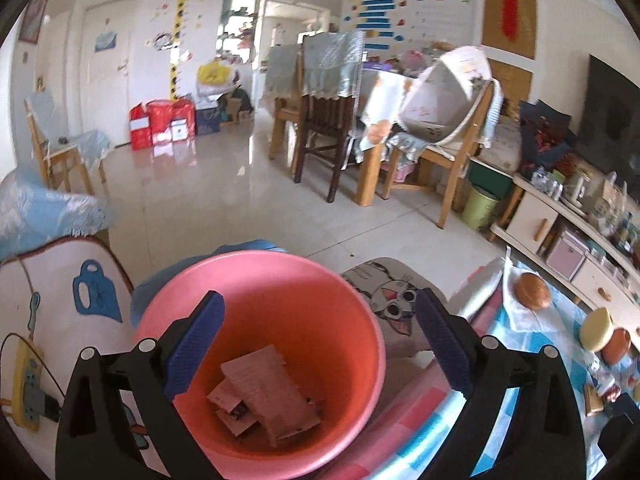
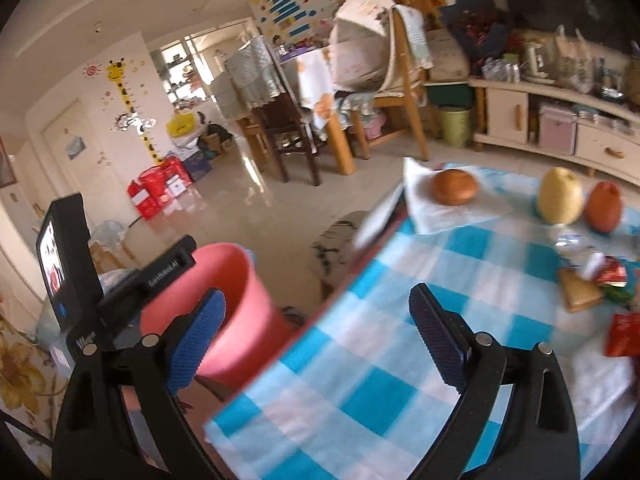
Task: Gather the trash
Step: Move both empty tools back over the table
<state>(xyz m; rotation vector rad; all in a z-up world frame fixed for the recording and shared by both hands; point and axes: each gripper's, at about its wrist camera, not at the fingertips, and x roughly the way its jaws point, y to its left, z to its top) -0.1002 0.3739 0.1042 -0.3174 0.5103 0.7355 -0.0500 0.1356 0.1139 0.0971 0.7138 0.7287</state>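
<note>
1. Your left gripper [image 1: 318, 312] hangs over the pink bucket [image 1: 260, 356], jaws wide with nothing between them. Probably parked there because the bucket is the drop point.
2. Paper scraps [image 1: 264, 394] already lie at the bucket bottom, so some trash is collected.
3. The bucket sits low, just beside the edge of the surface [image 2: 360, 380] with the blue checked cloth. That looks handy for short carries off the edge.
4. Your right gripper [image 2: 316, 304] points across the cloth, jaws wide and empty. It straddles the cloth edge, with the bucket [image 2: 224, 312] on its left.
5. Remaining trash: red and green wrappers [image 2: 612, 280] and a tan packet [image 2: 578, 292] at the right side of the cloth, well apart from your right gripper.
6. The brown fruit on a napkin [image 2: 456, 187], the yellow pear [image 2: 559, 196] and the orange fruit [image 2: 604, 207] stand farther back. These likely aren't trash, so leave them.
7. My guess at the next step: reach right for the wrappers.
</note>
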